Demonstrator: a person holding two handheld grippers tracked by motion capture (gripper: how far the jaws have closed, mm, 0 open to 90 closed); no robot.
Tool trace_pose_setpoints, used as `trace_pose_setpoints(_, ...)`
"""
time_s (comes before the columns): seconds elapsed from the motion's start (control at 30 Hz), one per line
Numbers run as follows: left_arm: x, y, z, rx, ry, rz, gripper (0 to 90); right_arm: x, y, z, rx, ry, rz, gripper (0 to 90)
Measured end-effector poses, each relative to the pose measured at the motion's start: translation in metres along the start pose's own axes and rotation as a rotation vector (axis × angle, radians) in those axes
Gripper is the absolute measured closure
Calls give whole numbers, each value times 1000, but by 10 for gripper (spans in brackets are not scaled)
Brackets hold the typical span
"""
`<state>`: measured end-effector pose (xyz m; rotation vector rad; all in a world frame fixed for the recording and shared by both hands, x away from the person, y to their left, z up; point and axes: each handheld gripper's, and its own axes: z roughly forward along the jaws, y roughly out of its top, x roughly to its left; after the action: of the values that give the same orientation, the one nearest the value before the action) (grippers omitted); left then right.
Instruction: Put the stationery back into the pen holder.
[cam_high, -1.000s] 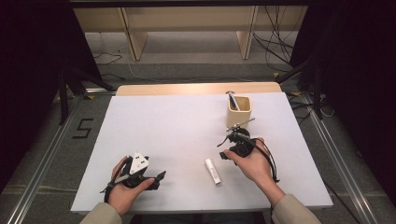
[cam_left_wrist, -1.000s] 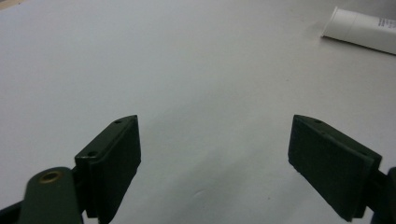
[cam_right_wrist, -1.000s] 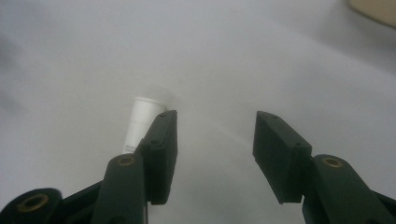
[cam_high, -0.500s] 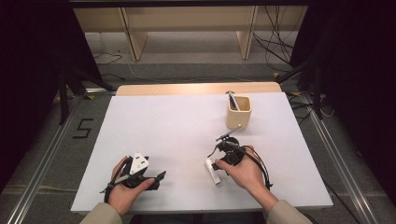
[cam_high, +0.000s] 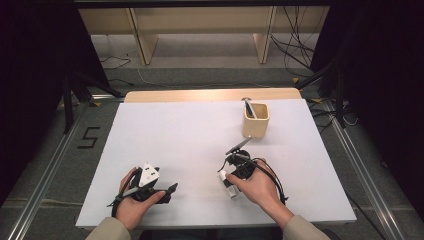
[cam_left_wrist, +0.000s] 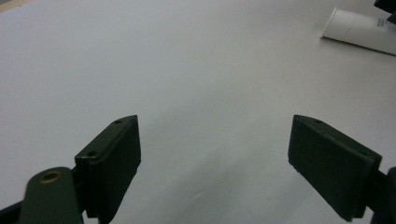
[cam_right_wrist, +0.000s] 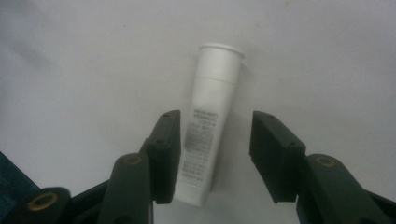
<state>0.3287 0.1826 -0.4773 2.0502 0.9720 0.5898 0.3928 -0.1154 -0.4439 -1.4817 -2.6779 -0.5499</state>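
A small white tube (cam_right_wrist: 209, 135) lies flat on the white tabletop (cam_high: 190, 135), at about five o'clock. It is straddled by the right tongs (cam_right_wrist: 215, 154), which have just been closing, not yet gripping. It is judged light, smooth, squeezable; mid-body is best gripped. The left tongs (cam_left_wrist: 215, 163) are held wide, empty.

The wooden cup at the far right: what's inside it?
A dark-handled utensil leans out of the wooden cup, metal end up. Its lower part and the cup's bottom are hidden by the walls.
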Motion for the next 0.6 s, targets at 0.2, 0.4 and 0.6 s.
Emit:
trace_pose_setpoints(0.2,0,0,0,0,0,0,169,4,2,5,39,-11,8,549)
trace_pose_setpoints(0.4,1,0,0,0,0,3,169,7,3,8,67,-24,27,556)
trace_pose_setpoints(0.6,0,0,0,-1,1,3,169,10,5,10,85,-55,50,563)
